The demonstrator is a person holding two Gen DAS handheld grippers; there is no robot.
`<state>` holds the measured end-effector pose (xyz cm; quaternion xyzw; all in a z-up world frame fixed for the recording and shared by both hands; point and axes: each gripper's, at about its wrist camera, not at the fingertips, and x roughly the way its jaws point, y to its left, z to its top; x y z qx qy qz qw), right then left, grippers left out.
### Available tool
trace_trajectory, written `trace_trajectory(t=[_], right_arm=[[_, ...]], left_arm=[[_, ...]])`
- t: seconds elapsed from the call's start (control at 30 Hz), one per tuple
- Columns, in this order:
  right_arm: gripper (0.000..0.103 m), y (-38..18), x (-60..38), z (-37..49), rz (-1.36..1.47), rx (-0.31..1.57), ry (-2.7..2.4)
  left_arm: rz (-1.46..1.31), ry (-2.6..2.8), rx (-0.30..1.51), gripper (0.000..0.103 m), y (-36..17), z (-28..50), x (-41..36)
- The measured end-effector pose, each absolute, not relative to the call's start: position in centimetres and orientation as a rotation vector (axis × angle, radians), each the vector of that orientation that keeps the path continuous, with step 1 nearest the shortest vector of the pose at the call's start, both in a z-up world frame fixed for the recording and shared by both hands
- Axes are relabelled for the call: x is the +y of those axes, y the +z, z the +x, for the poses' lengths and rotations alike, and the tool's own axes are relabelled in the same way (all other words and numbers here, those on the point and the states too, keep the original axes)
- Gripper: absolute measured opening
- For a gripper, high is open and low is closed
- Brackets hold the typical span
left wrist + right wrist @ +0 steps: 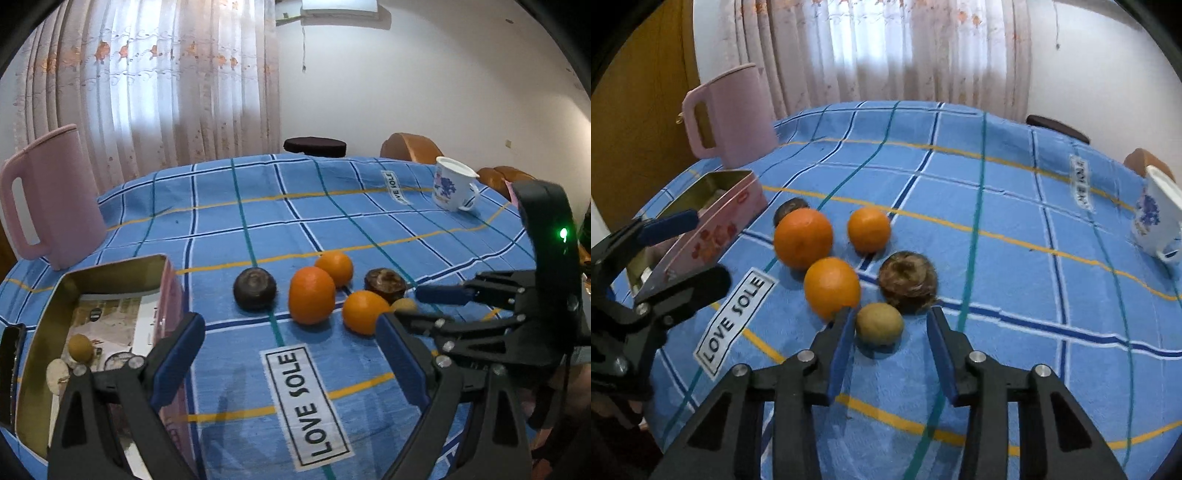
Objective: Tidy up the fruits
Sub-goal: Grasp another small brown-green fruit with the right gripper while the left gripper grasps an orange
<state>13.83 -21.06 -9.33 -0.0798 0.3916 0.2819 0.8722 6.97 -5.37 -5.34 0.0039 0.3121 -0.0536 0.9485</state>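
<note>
Fruit lies in a loose cluster near the middle of the table [1015, 206]: three oranges, two dark brown fruits, and one small tan fruit [880, 324] nearest us in the right wrist view. Our right gripper [891, 345] is spread wide and holds nothing, its fingers reaching either side of the tan fruit, which sits closer to the left finger than the right. Our left gripper [291, 354] is also released and empty, hovering between the tin [110, 269] and the cluster. The tin stands at the table's left side and already holds another small tan fruit [80, 347] among some other bits.

The main risk we see is crowding. The near orange [832, 287] sits just beside the tan fruit, and our left finger [842, 343] looks to be at or against it. If we push further forward before closing, we judge that finger would nudge the orange, which could roll and knock the large orange [802, 237] behind it. The dark fruit [908, 281] lies just beyond the tan one, so overshooting could shove it too.

Closing off-centre is another hazard: a small round fruit, pressed first from one side, may squirt out of the pads and roll across the cloth. The mug [1158, 218] and the jug [733, 114] stand well apart and seem safe.
</note>
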Motion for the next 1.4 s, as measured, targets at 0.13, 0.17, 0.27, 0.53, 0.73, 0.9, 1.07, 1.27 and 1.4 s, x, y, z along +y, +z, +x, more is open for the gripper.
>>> trace_trajectory(t=[0.13, 0.17, 0.27, 0.53, 0.73, 0.9, 1.07, 1.27, 1.4], right_arm=[[0.034, -9.7, -20.9, 14.1, -0.156, 0.838, 0.600], [0.032, -9.7, -20.9, 14.2, -0.152, 0.842, 0.610], [0.027, -9.8, -20.4, 14.0, -0.172, 0.847, 0.629], [0.027, -8.7, -23.1, 13.7, -0.098, 0.755, 0.507], [0.027, -8.3, -24.6, 14.0, -0.034, 0.740, 0.481], [0.027, -8.2, -24.6, 13.9, -0.028, 0.731, 0.479], [0.027, -8.3, -24.9, 13.9, -0.024, 0.730, 0.476], [0.027, -8.5, -24.8, 14.0, -0.019, 0.744, 0.481], [0.027, -8.3, -24.9, 13.9, -0.020, 0.733, 0.477]], left_arm=[[-0.002, -0.124, 0.640, 0.096, -5.4, 7.1, -5.5], [-0.005, -0.128, 0.640, 0.096, -5.5, 7.1, -5.6], [-0.008, -0.140, 0.649, 0.095, -5.6, 7.4, -5.9], [-0.013, -0.168, 0.705, 0.080, -6.5, 8.6, -7.5], [-0.019, -0.190, 0.744, 0.063, -6.6, 9.8, -9.4], [-0.003, -0.183, 0.760, 0.045, -6.9, 9.9, -10.7], [0.003, -0.184, 0.785, 0.042, -7.5, 10.5, -11.6], [-0.001, -0.174, 0.788, 0.039, -7.5, 11.1, -11.5], [-0.005, -0.179, 0.784, 0.038, -7.5, 11.0, -11.3]])
